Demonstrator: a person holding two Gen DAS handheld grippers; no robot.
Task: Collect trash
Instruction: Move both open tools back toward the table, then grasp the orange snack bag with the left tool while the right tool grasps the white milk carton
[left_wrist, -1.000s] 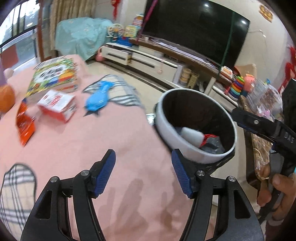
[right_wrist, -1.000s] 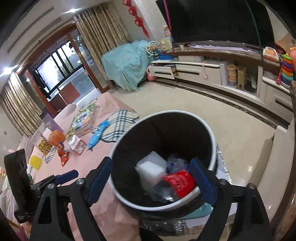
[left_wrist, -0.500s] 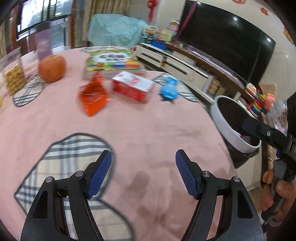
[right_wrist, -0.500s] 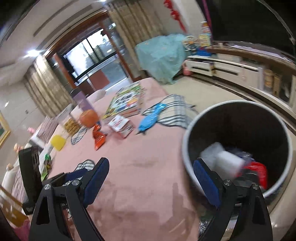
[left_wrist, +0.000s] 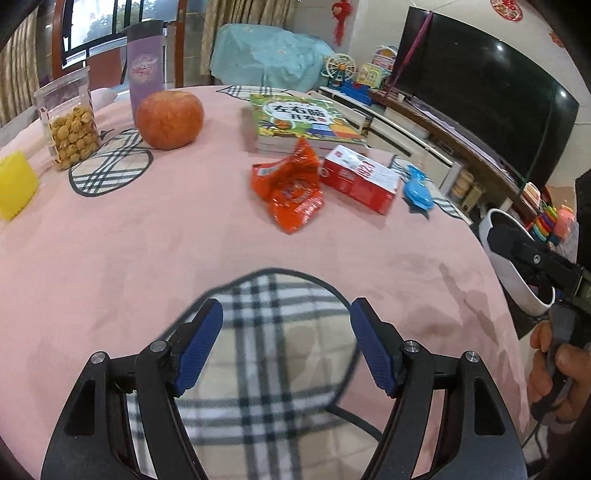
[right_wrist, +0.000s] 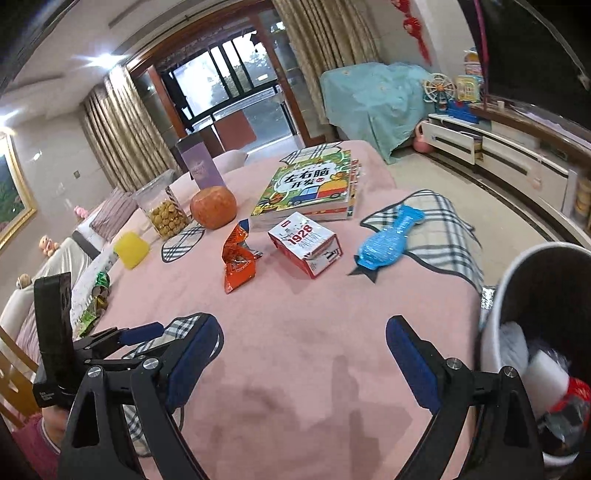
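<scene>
An orange snack wrapper (left_wrist: 291, 192) (right_wrist: 238, 260), a red and white carton (left_wrist: 360, 179) (right_wrist: 306, 242) and a blue wrapper (left_wrist: 417, 188) (right_wrist: 386, 242) lie on the pink table (left_wrist: 147, 258). A white trash bin (right_wrist: 495, 306) (left_wrist: 517, 284) with trash inside stands past the table's right edge. My left gripper (left_wrist: 286, 343) is open and empty above a plaid mat (left_wrist: 273, 362). My right gripper (right_wrist: 299, 354) is open and empty over the table, next to the bin.
An apple (left_wrist: 168, 120), a jar of snacks (left_wrist: 70, 127), a yellow block (left_wrist: 14, 184), a purple box (left_wrist: 144, 75) and a stack of picture books (left_wrist: 303, 123) sit further back. A TV and cabinet line the right wall.
Both grippers swung left, away from the bin and over the table. The bin moved to the right edge of both views. The table trash came into clear view.
</scene>
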